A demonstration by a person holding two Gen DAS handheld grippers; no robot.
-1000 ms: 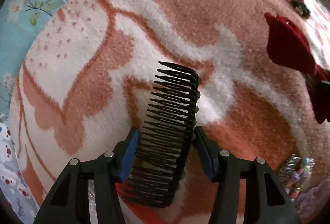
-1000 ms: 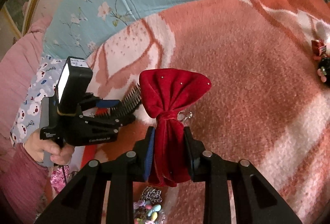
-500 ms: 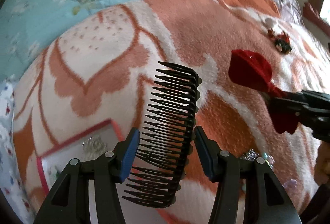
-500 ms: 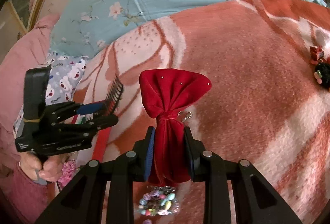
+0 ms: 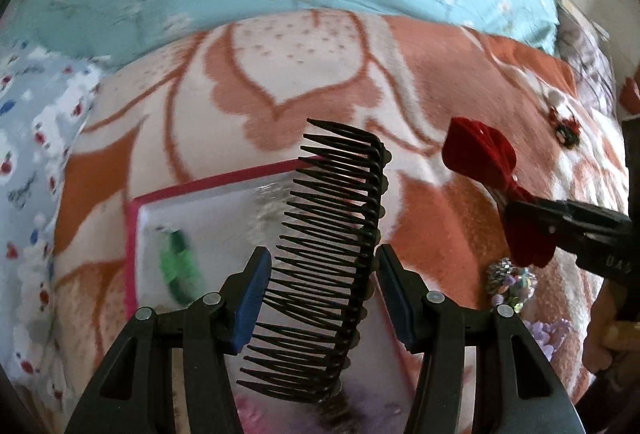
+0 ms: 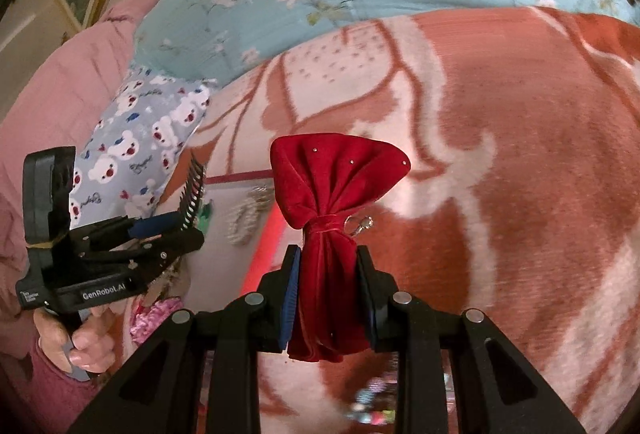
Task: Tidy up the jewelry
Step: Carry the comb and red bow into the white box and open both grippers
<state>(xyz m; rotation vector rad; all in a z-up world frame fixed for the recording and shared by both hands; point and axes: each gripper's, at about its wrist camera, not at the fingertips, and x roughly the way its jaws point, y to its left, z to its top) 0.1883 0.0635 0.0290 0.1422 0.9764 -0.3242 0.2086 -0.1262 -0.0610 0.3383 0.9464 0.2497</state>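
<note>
Left gripper grips a black comb between its blue pads, teeth pointing left, above the white tray with a pink rim that lies on the orange-and-white blanket. Right gripper is clamped on a red velvet bow, held over the blanket just beside the tray's right edge.

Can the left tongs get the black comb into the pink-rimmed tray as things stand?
Probably yes. The left tongs grip the black comb over the tray, and nothing blocks the way down. The right tongs with the red bow are off to the side.
</note>
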